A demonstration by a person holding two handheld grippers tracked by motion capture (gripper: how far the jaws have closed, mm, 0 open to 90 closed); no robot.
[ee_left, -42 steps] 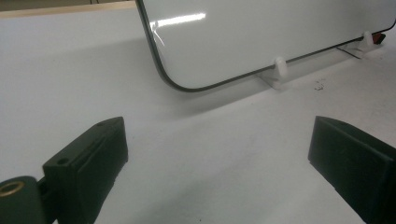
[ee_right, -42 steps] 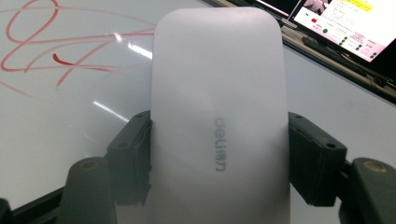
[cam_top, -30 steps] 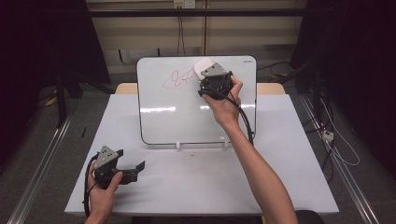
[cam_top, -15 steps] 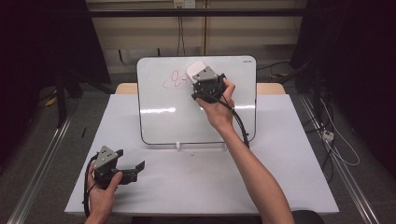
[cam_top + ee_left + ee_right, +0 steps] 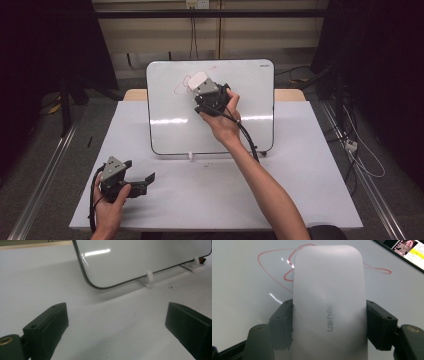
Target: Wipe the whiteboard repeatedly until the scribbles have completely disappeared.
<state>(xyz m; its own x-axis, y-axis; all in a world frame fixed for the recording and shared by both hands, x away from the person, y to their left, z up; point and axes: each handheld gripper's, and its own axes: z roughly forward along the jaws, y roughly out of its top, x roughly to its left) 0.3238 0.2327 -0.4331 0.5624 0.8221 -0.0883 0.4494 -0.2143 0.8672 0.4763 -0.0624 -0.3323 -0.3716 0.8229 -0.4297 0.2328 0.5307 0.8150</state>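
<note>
The right tool (image 5: 200,86) is what we are holding up against the whiteboard (image 5: 175,125), its jaws clamping the two long sides of a white whiteboard eraser (image 5: 198,81). In the right gripper view the eraser (image 5: 329,302) is lying flat on the board face, covering the middle of a red marker scribble (image 5: 269,275) whose loops are sticking out at ten o'clock and two o'clock of it. In the high view the eraser is sitting in the upper middle of the board, with the scribble (image 5: 180,87) showing at nine o'clock of it. The board is standing tilted on small white feet (image 5: 149,276) at the far middle of the white bench (image 5: 310,165). We are resting the left tool (image 5: 142,179) on the bench at seven o'clock of the board, its jaws standing wide apart with nothing between them.
</note>
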